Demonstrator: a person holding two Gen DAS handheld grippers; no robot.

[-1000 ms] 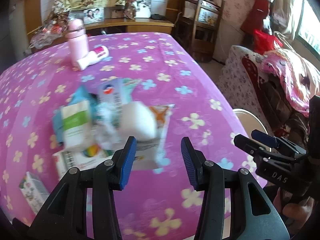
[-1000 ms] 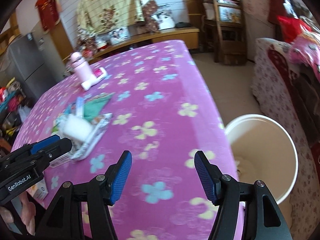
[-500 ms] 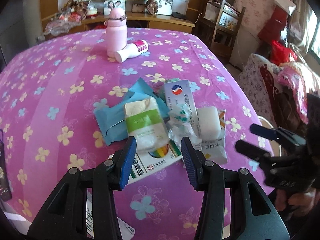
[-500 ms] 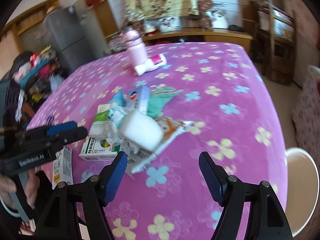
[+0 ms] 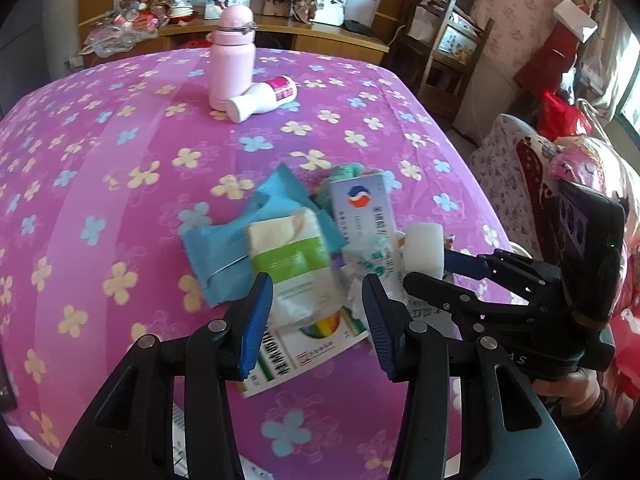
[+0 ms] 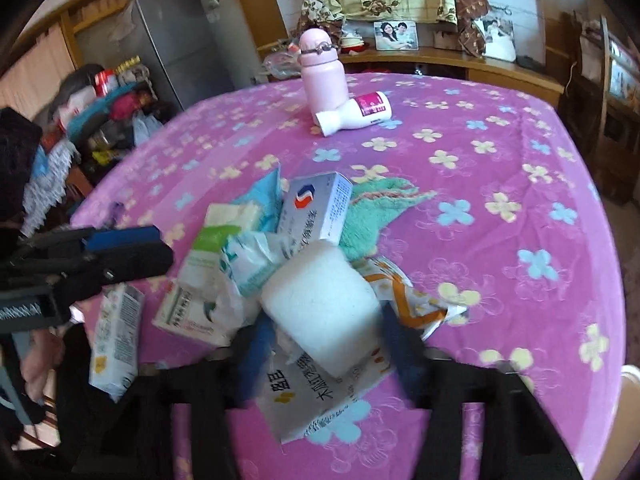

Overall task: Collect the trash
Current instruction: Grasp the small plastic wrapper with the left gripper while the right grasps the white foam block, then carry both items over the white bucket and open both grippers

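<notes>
Blue pads line the right gripper (image 6: 320, 332), and its two fingers stand apart on either side of the white foam block (image 6: 320, 308), but that part of the picture is blurry, so I cannot tell if the pads touch it yet. The left gripper (image 5: 318, 308) is open too and holds nothing, with its fingers over the near edge of the trash pile, above the green-and-white tissue pack (image 5: 290, 264). The trash sits in one heap in the middle of the pink flowered tablecloth (image 5: 120, 168). The foam block lies on top of flat paper wrappers (image 6: 320, 392), so I think a squeeze could grab a wrapper too, or push the block so it rolls away. The medicine box (image 6: 320, 208) leans on the pile right behind the block and might tip over if the block is bumped. The green cloth (image 6: 376, 208) is tucked under the box and could get dragged along. Both grippers are close together, so they could knock into each other. A small carton (image 6: 114, 340) sits at the table edge by the left gripper and might fall off. The pink bottle (image 5: 232, 60) and the white bottle (image 5: 262, 98) stand well apart from the pile. Only the rim of the white bin (image 6: 632, 376) shows, past the table's edge.
</notes>
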